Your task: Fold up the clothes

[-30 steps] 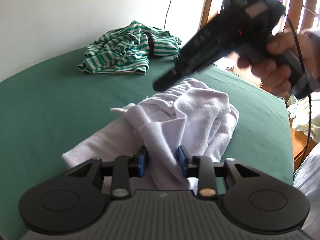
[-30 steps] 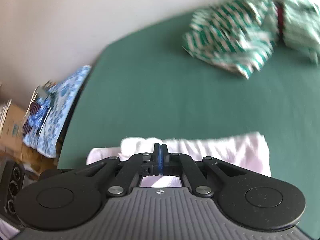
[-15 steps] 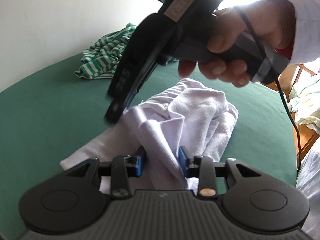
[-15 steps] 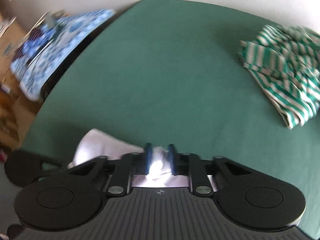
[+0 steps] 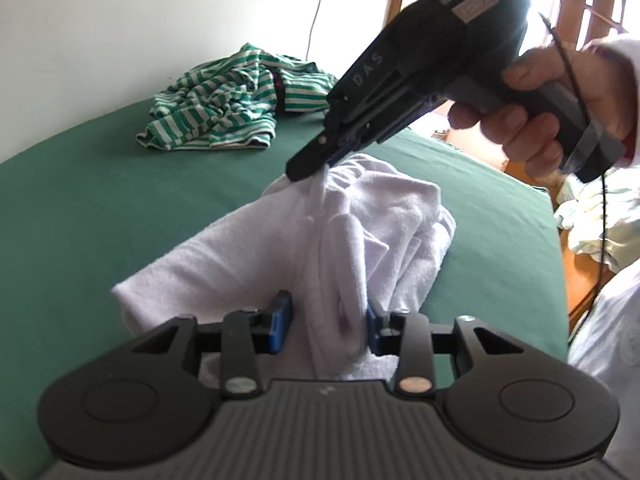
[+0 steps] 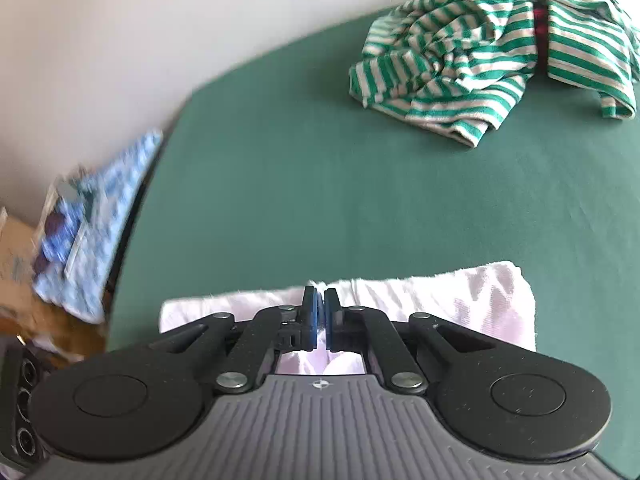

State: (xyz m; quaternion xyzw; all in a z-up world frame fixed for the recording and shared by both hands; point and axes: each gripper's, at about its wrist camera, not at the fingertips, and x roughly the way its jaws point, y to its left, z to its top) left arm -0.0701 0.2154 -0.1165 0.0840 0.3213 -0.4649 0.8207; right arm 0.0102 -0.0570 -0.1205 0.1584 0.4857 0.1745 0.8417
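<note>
A crumpled white garment (image 5: 240, 264) lies on the green table (image 5: 100, 200). My left gripper (image 5: 326, 320) stands open at its near end, with a bunched ridge of the cloth between the blue pads. My right gripper (image 5: 310, 168), held by a hand (image 5: 532, 120), comes in from the upper right. It is shut on the garment's far edge, and the cloth there is drawn up to its tip. In the right wrist view the right gripper (image 6: 321, 312) has its pads pressed on a thin bit of the white garment (image 6: 460, 300). A green-striped garment (image 5: 224, 108) (image 6: 480, 60) lies heaped at the back.
Bare green table (image 6: 320, 180) lies between the two garments. A blue patterned cloth (image 6: 92, 208) sits beyond the table's left edge. Pale clothes (image 5: 592, 216) and wooden furniture (image 5: 580, 280) are past the right edge. A black cable hangs from the right gripper.
The right gripper swung across the garment, stood open at its far edge half a second ago, and has shut on that edge. The left gripper has kept its place, still open.
</note>
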